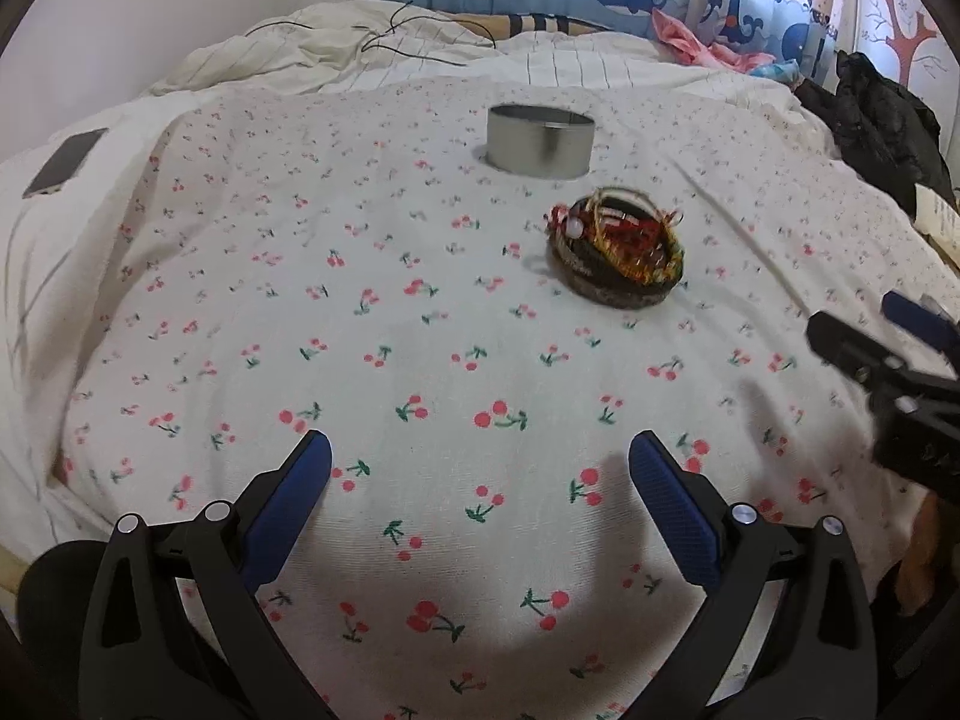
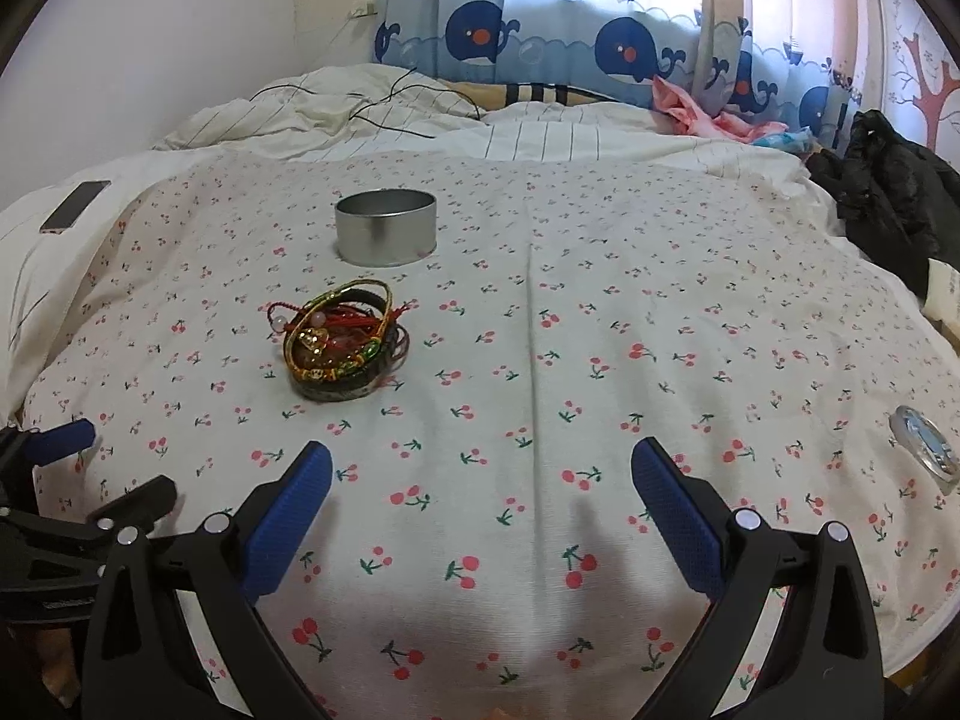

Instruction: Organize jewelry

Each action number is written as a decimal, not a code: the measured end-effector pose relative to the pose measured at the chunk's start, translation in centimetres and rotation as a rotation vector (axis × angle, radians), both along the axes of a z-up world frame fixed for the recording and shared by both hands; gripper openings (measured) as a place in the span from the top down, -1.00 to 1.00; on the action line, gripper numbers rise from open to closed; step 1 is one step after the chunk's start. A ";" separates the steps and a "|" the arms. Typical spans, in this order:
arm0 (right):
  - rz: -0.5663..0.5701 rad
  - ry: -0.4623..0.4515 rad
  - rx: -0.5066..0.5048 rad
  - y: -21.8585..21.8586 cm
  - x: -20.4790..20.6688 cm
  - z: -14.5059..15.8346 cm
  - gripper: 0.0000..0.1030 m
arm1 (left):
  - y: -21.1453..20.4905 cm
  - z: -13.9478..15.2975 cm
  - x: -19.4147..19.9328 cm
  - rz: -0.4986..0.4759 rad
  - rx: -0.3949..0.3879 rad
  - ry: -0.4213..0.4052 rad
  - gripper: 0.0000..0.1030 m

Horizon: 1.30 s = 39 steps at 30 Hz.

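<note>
A pile of bracelets and bangles (image 1: 618, 252), red, gold, green and dark, lies on the cherry-print cloth (image 1: 420, 330); it also shows in the right wrist view (image 2: 342, 348). A round silver tin (image 1: 539, 141) stands open behind it, and appears in the right wrist view (image 2: 386, 228). My left gripper (image 1: 480, 468) is open and empty, low over the cloth, well short of the pile. My right gripper (image 2: 480, 474) is open and empty, to the right of the pile. The right gripper shows at the right edge of the left wrist view (image 1: 900, 372).
A phone (image 1: 63, 162) lies on the bed's left side. A black jacket (image 1: 882, 120) lies at the right edge. A round metal lid (image 2: 924, 441) rests on the cloth at the right. Rumpled bedding and black cables (image 2: 384, 102) lie behind.
</note>
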State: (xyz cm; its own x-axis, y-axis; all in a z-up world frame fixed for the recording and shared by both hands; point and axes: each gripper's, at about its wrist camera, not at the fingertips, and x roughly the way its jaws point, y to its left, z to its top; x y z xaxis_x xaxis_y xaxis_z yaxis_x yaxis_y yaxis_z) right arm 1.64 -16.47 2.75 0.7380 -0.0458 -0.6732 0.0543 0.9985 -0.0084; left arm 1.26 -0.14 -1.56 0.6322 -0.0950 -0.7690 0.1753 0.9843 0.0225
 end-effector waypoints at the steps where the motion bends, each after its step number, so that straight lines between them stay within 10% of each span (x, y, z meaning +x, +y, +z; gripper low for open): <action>1: 0.003 -0.003 0.004 0.0 -0.1 0.1 -0.86 | -0.1 -0.3 0.1 0.000 0.009 0.005 -0.86; 39: -0.025 0.051 0.064 -0.2 2.3 -1.2 -0.86 | 1.0 -1.1 3.1 -0.005 -0.020 -0.035 -0.86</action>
State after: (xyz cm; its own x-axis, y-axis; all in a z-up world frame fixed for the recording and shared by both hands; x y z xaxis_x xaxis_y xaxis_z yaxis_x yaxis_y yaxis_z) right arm 3.95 -16.64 1.59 0.7017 -0.0195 -0.7122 0.0801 0.9954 0.0516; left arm 4.36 0.91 -2.65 0.6584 -0.1132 -0.7441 0.1792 0.9838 0.0089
